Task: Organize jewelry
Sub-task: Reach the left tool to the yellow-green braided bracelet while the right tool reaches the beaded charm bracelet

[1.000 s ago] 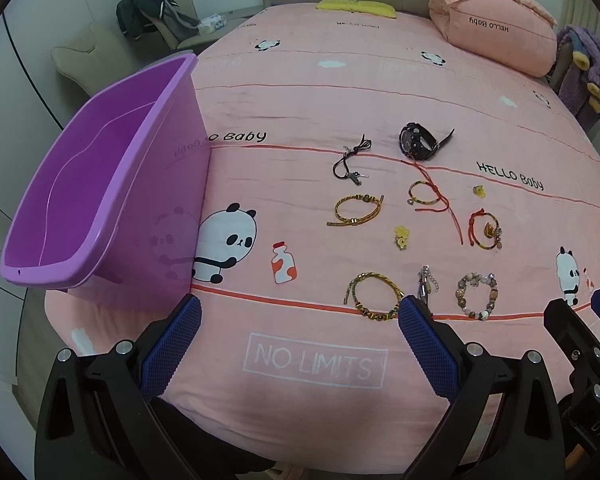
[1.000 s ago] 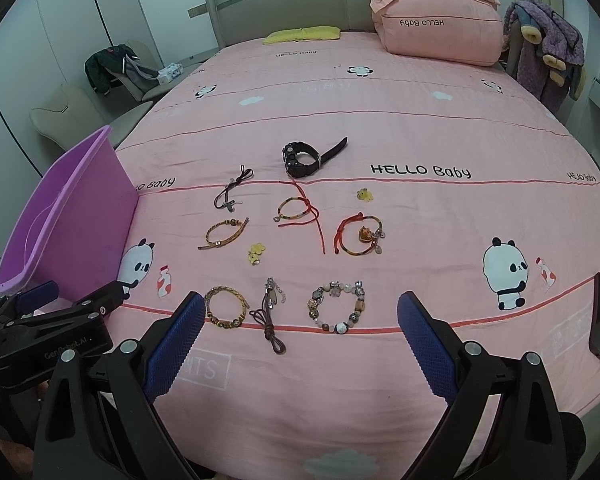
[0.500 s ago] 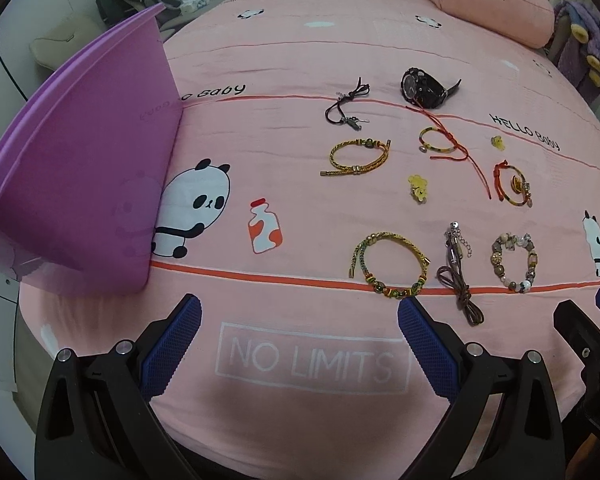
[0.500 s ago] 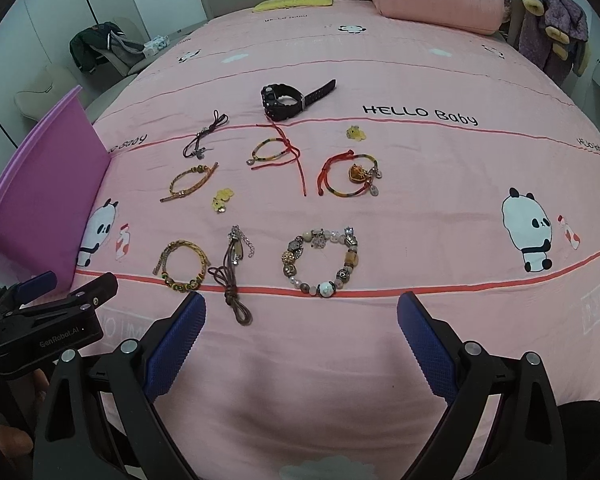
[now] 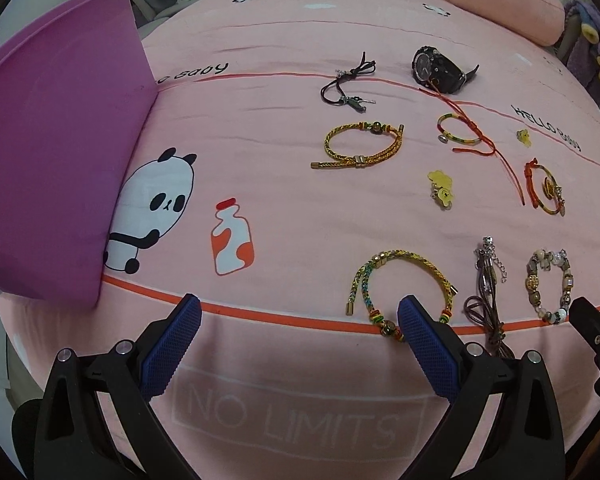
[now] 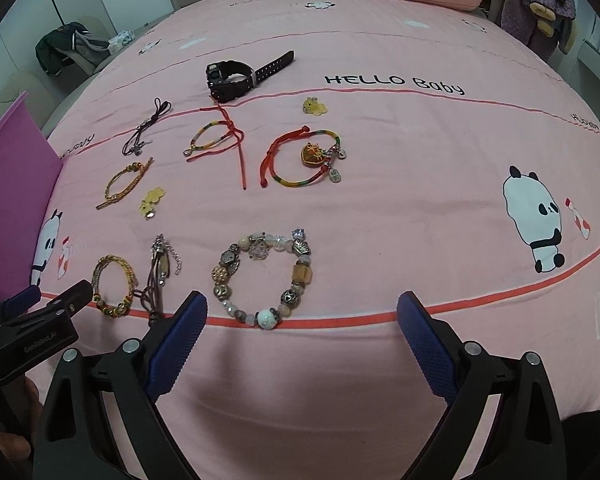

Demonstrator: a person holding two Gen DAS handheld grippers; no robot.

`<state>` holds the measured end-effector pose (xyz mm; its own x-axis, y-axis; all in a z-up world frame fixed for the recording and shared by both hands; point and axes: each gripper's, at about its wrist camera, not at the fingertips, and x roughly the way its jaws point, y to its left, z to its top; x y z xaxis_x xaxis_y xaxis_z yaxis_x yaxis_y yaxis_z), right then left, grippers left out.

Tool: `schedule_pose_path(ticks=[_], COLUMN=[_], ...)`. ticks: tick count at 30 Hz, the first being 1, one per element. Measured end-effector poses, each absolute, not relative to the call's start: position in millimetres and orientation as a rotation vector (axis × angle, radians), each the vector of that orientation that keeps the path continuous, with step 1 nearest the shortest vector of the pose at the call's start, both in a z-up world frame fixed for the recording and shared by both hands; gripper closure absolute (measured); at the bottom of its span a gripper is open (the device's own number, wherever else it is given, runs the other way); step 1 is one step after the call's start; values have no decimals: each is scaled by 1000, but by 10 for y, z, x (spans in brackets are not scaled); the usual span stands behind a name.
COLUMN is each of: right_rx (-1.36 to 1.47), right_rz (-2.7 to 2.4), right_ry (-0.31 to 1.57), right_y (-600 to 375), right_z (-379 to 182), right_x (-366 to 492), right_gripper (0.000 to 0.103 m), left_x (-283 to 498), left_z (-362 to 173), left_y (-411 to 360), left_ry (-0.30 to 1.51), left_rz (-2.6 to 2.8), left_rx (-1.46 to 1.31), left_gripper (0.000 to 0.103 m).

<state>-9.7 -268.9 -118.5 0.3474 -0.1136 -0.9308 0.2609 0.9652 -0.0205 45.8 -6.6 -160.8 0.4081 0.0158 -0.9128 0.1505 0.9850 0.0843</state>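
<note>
Hovering spread and empty, the right gripper (image 6: 302, 312) has the beaded bracelet (image 6: 262, 279) lying flat just ahead at 12 o'clock, nearer than the left gripper (image 5: 300, 314), likewise spread wide.

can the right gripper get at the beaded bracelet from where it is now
Probably yes. The right gripper is open, and the beaded bracelet lies flat on the bedspread just ahead between its fingers, apart from the other pieces, with nothing over it.
</note>
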Motion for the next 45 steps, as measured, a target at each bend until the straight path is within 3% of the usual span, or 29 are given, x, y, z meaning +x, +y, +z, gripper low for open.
schedule_pose_path(ticks=[20, 27, 29, 32, 34, 35, 37, 45], right_rx=[33, 4, -16, -37, -46, -43, -39, 71], right_rz=[-291, -294, -281, -247, -234, -227, -217, -173], right_ry=[1239, 1237, 1238, 1235, 1234, 1235, 1238, 1216], right_y=[-2758, -2686, -2630, -2534, -2490, -2483, -2492, -2590], right_z=[-1540, -1564, -1563, -1556, -1552, -1547, -1522, -1337], right_x=[29, -4, 2, 17, 31, 34, 45, -10], right_gripper=[12, 23, 32, 55, 67, 70, 89, 93], left_x=[624, 616, 624, 586, 570, 558, 542, 455], left_z=[-1851, -1867, -1864, -1841, -1825, -1814, -1801, -1640], left_y=[-173, -219, -232, -328, -380, -392, -390, -268], left_ry=[1125, 1125, 1126, 1117, 1120, 1121, 1131, 1140], left_rz=[-111, -126, -133, -174, -208, -220, -240, -301], left_rx=[146, 145, 140, 158, 156, 153, 136, 47], left_gripper=[10, 20, 25, 46, 66, 71, 97, 98])
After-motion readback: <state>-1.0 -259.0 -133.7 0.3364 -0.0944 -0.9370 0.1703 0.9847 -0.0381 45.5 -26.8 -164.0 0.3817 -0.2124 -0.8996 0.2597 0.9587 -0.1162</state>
